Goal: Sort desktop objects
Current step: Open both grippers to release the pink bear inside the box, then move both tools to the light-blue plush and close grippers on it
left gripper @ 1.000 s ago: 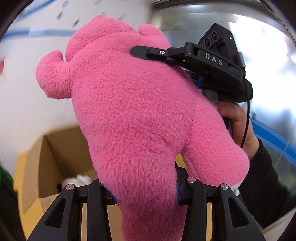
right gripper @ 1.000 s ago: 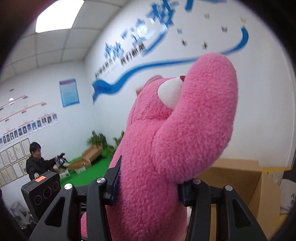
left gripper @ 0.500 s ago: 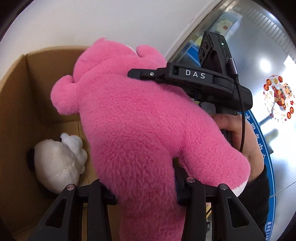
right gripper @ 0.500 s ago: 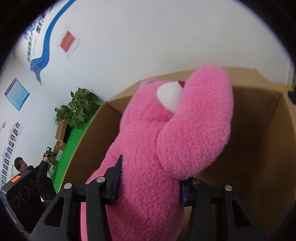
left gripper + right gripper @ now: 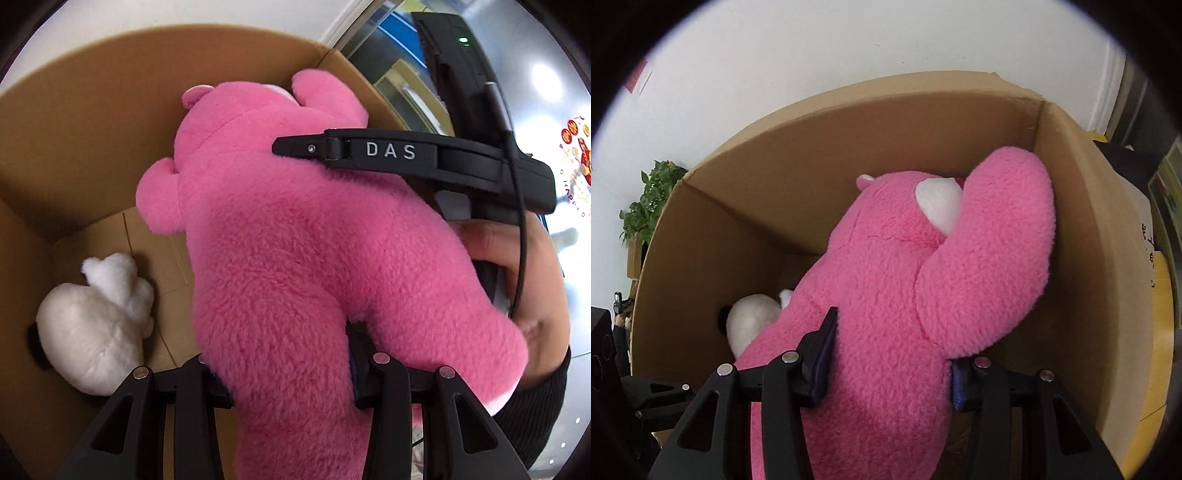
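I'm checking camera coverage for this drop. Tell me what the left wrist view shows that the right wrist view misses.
Only the left wrist view shows the right gripper from the side, pressed on the bear's back, the hand holding it, and the box floor.

Only the right wrist view shows the bear's white muzzle, its raised arm, and a potted plant outside the box.

Both show the pink plush bear clamped in a gripper, head down inside the cardboard box, with a white plush toy at the bottom.
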A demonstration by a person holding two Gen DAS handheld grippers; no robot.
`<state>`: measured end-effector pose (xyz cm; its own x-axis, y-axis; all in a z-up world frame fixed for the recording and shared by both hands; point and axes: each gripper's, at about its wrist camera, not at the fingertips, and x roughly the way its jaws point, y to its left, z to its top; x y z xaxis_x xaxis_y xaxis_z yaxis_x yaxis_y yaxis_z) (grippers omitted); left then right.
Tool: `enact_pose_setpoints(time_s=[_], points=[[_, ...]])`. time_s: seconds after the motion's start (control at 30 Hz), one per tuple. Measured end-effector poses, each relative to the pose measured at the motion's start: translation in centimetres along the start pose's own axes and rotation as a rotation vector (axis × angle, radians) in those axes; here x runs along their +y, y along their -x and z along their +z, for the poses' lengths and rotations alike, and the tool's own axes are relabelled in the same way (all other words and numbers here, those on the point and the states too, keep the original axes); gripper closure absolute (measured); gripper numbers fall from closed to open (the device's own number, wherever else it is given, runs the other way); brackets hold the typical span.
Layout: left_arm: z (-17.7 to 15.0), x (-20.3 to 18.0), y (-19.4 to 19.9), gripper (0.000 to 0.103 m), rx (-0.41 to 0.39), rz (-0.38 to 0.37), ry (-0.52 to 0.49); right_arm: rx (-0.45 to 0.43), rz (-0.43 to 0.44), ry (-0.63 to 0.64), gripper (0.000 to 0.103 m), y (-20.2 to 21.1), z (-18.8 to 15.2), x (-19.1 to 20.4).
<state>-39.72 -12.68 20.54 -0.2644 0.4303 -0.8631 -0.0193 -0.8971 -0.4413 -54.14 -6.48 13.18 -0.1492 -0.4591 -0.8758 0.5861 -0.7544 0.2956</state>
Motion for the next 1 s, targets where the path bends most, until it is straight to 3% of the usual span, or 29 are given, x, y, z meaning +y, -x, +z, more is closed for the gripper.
enact_pose_setpoints(time_s=[0.07, 0.17, 0.23, 0.37, 0.47, 0.6, 0.77, 1.0], points=[[1.0, 0.3, 0.2, 0.058, 0.011, -0.004, 0.001, -0.005, -0.024, -0.014, 0.053, -0.2, -0.1, 0.0], [1.8, 2.5, -0.5, 0.047, 0.045, -0.015, 0.055, -0.011, -0.060, -0.034, 0.042, -0.5, -0.2, 0.0], [0.9, 4.1, -2.5, 0.041, 0.085, 0.021, 0.077, 0.015, -0.106, -0.019, 0.029, -0.6, -0.4, 0.0], [0.3, 6.1, -4.5, 0.038, 0.166, 0.110, 0.146, 0.103, -0.216, 0.079, 0.014, -1.8, -1.2, 2.7], [0.1, 6.5, -3.5, 0.035, 0.131, 0.144, 0.162, 0.126, -0.258, 0.138, 0.001, -1.7, -1.4, 4.7], [-0.7, 6.3, -1.3, 0.031, 0.102, 0.164, 0.153, 0.123, -0.347, 0.197, 0.001, -1.0, -0.4, 6.5], [-2.9, 5.1, 3.8, 0.031, 0.019, 0.204, 0.135, 0.105, -0.323, 0.225, 0.001, 2.8, -1.4, 3.6], [-11.1, 4.0, 8.3, 0.031, -0.152, 0.253, 0.033, 0.062, -0.261, 0.216, 0.001, 8.0, -4.1, 3.0]])
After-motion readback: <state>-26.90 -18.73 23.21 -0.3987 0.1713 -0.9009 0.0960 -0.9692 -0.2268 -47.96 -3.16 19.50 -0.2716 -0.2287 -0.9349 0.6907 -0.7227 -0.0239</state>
